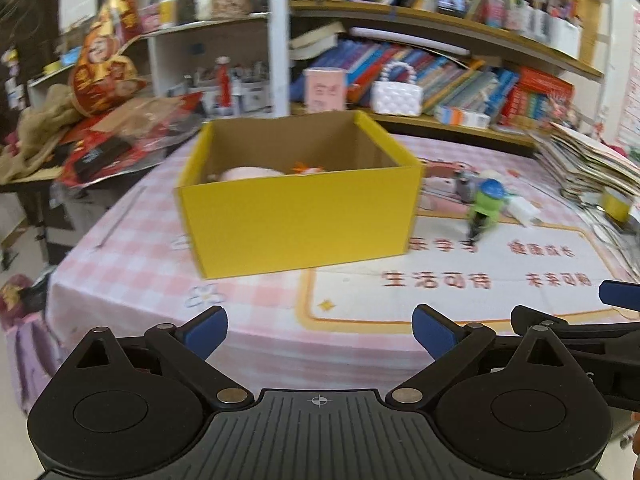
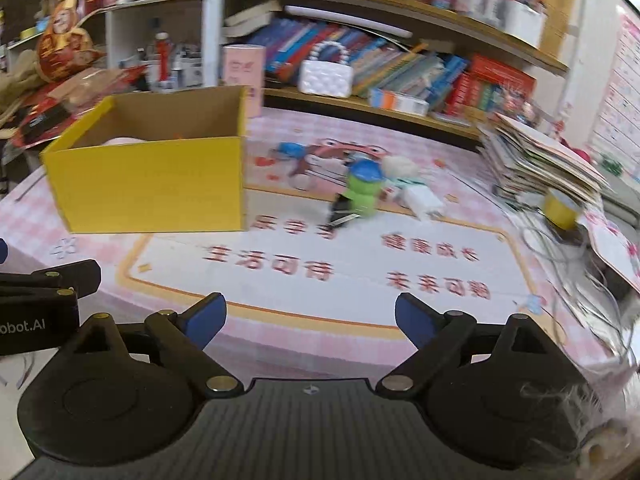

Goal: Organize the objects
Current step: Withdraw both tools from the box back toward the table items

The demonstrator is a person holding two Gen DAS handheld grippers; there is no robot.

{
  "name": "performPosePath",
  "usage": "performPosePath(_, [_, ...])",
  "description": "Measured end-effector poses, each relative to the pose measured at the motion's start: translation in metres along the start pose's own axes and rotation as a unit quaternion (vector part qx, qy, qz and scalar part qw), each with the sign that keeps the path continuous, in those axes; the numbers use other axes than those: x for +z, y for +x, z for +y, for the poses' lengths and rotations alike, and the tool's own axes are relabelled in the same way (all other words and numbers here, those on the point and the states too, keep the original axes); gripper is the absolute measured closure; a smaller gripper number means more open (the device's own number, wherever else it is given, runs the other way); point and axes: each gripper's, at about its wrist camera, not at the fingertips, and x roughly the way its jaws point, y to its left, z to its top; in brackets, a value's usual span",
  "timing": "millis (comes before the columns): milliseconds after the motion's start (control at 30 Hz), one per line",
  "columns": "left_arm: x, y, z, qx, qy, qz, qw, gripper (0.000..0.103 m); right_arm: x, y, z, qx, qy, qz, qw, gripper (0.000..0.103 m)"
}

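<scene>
Pink-checked cloth covers the counter; crowded bookshelves behind. Yellow cardboard box ahead of the left hand-held gripper, green toy ahead of the right hand-held gripper. Both spread apart, empty.

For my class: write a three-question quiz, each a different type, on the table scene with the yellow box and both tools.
1. True or false: the yellow cardboard box is empty.
2. Multiple choice: the green toy with the blue cap stands (A) inside the box, (B) on the tablecloth beside the box, (C) on the bookshelf.
3. Fill in: the left tool and right tool are both ____, with nothing between their pads.

Key: 1 false, pink and orange items show inside; 2 B; 3 open.
</scene>
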Motion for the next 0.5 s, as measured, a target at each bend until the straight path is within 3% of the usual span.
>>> performPosePath(500, [0.035,0.055,-0.087,-0.074,0.060,0.025,0.9951,0.002,0.012,0.034,-0.092,-0.077,0.070,0.027,0.994,0.010])
